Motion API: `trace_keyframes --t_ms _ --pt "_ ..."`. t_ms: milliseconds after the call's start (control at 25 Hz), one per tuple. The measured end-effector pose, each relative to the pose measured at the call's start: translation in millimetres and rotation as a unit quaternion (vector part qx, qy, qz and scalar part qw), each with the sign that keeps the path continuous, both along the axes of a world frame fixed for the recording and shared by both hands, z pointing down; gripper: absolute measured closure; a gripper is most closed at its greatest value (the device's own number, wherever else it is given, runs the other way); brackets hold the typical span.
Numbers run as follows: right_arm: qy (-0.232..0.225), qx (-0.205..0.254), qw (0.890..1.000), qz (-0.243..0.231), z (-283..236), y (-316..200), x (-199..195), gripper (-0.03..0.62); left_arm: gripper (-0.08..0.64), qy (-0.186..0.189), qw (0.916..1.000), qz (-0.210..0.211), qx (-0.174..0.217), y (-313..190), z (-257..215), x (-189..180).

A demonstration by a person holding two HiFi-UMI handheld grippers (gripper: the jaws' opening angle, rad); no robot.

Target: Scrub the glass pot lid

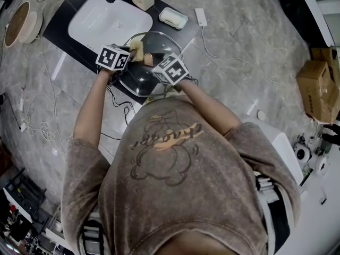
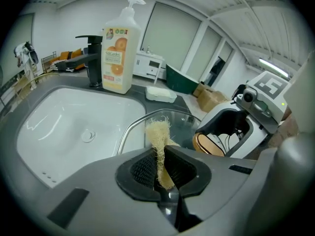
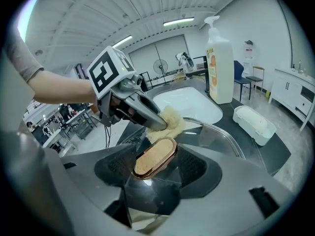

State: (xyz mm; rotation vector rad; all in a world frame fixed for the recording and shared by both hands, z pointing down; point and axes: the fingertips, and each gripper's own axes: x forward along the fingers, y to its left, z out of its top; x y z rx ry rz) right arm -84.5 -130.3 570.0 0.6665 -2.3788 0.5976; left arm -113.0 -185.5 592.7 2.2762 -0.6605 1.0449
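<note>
The glass pot lid (image 1: pixel 159 41) with its metal rim is held over the dark counter beside the sink. My right gripper (image 3: pixel 155 162) is shut on the lid's copper-rimmed knob (image 3: pixel 153 157); the knob (image 2: pixel 209 145) also shows in the left gripper view. My left gripper (image 2: pixel 161 167) is shut on a pale fibrous loofah scrubber (image 2: pixel 158 144), whose tuft rests on the lid's glass (image 3: pixel 216 136). In the right gripper view the scrubber (image 3: pixel 172 122) sits just beyond the knob. In the head view both grippers, left (image 1: pixel 127 54) and right (image 1: pixel 156 62), meet over the lid.
A white sink basin (image 1: pixel 109 23) lies left of the lid, with a black faucet (image 2: pixel 91 58) and an orange soap dispenser bottle (image 2: pixel 118 48) behind it. A white soap dish (image 1: pixel 173 18) sits at the back. Cables trail on the marble floor; cardboard boxes (image 1: pixel 319 86) stand right.
</note>
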Motion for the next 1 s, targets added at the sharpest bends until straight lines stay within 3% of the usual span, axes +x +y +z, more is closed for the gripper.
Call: trace_keyframes --t_ms 440,1000 --pt "0.003 -0.007 1.0 -0.014 2.3 -2.2 -1.3 0.328 0.514 -0.01 0.9999 -0.002 -0.009 42.4 0.5 -12.9" --pt "0.0 -0.018 0.999 -0.036 0.9 0.1 -2.4 0.327 0.514 0.006 0.9979 -0.05 -0.041 104.1 1.2 0.4"
